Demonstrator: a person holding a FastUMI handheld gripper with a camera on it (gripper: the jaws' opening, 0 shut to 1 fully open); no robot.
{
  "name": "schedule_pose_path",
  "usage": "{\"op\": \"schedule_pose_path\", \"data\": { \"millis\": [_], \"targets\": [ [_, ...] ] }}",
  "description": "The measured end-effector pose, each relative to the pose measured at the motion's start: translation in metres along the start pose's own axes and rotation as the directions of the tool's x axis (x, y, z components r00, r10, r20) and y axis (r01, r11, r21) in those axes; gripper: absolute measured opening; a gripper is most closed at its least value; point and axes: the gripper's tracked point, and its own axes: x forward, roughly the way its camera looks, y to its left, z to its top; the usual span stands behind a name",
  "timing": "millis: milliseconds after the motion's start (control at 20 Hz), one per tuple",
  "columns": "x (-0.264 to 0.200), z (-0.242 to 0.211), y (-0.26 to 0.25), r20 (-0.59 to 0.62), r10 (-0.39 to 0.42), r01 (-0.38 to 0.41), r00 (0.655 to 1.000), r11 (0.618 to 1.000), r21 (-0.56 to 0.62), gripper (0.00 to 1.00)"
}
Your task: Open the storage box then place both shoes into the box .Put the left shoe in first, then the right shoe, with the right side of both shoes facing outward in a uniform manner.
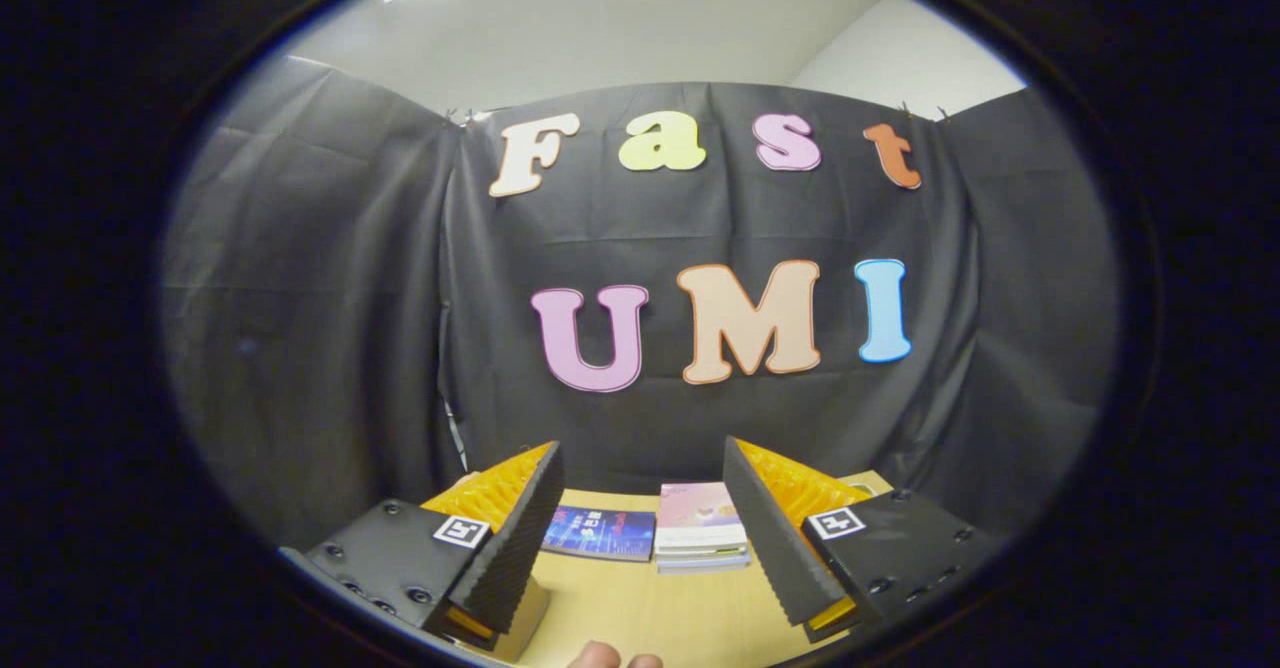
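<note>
Above the table point(640, 618), gripper point(640, 518) wide apart, empty, books point(700, 528) just beyond its fingers.

Ribbed matt fingers point(520, 538) parted, smooth wood table point(650, 618), glossy paper books point(700, 528)

wooden table point(640, 608), blue book point(598, 532), pink books point(700, 528)

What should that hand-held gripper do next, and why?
Probably tilt down to find the box: the hand-held gripper is open and holds nothing, and aims at the wall, with just a blue book and a stack of books on the table.
</note>
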Motion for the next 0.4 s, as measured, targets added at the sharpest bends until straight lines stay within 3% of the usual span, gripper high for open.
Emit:
{"op": "schedule_pose_path", "data": {
  "millis": [400],
  "targets": [
    [-0.034,-0.002,0.017,-0.002,0.05,-0.05,0.999,0.999,-0.019,0.99]
  ]
}}
